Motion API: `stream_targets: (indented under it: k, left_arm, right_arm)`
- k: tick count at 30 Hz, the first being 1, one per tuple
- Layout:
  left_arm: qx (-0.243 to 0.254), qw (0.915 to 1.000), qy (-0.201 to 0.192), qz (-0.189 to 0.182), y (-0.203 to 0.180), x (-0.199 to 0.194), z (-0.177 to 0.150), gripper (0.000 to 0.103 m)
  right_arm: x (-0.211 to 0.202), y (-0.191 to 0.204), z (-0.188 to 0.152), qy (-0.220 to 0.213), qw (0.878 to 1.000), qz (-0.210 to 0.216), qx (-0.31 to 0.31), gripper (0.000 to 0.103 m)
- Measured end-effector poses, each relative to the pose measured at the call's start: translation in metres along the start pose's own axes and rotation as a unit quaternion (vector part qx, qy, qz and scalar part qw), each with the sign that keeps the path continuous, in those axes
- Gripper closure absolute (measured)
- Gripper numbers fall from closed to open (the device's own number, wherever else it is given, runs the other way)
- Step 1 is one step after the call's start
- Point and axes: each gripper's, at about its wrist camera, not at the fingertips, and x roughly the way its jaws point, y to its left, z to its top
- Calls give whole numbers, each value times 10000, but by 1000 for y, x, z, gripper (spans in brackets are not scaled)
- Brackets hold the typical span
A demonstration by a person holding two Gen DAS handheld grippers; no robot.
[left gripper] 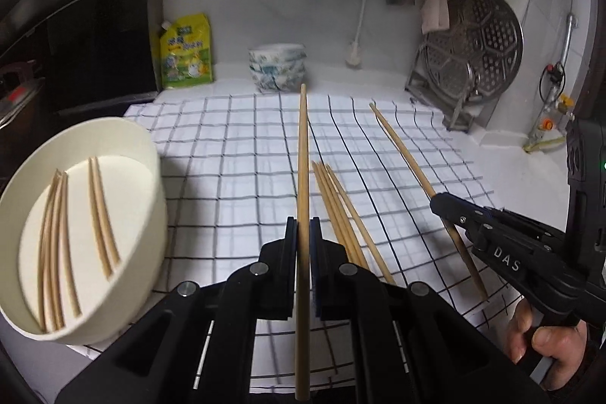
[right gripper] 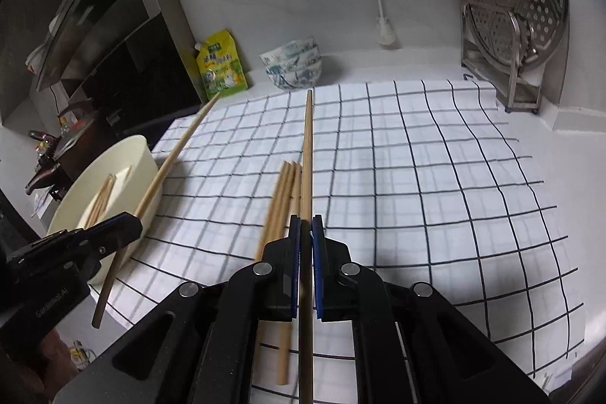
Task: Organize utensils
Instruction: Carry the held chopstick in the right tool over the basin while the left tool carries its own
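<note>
My left gripper (left gripper: 303, 226) is shut on a wooden chopstick (left gripper: 303, 154) that points forward above the checked cloth (left gripper: 235, 154). My right gripper (right gripper: 306, 226) is shut on another chopstick (right gripper: 307, 154), also held above the cloth; it shows in the left wrist view (left gripper: 441, 201) at the right. Several loose chopsticks (left gripper: 344, 214) lie on the cloth between the grippers, also in the right wrist view (right gripper: 282, 199). A cream round bowl (left gripper: 151, 154) at the left holds several chopsticks (left gripper: 57, 237); it also shows in the right wrist view (right gripper: 144, 154).
At the back stand stacked patterned bowls (left gripper: 278, 65), a yellow-green pouch (left gripper: 185, 53) and a metal steamer plate on a rack (left gripper: 473, 52). A dark stove and hood (left gripper: 75, 36) fill the left. Cloths and tools hang on the wall.
</note>
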Motion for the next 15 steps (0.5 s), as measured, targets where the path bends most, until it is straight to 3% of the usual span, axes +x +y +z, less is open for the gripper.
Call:
stream_targets:
  k: [8,15]
  left_arm:
    - [-559,9977,-315,208,67,-31,11,96]
    - [-893,9910,-506,856,140,-47,16,96]
  right_arm:
    - [7,47,25,-111,9990,389,-198,97]
    - [40,127,47,-11,9921,1123,-557,97]
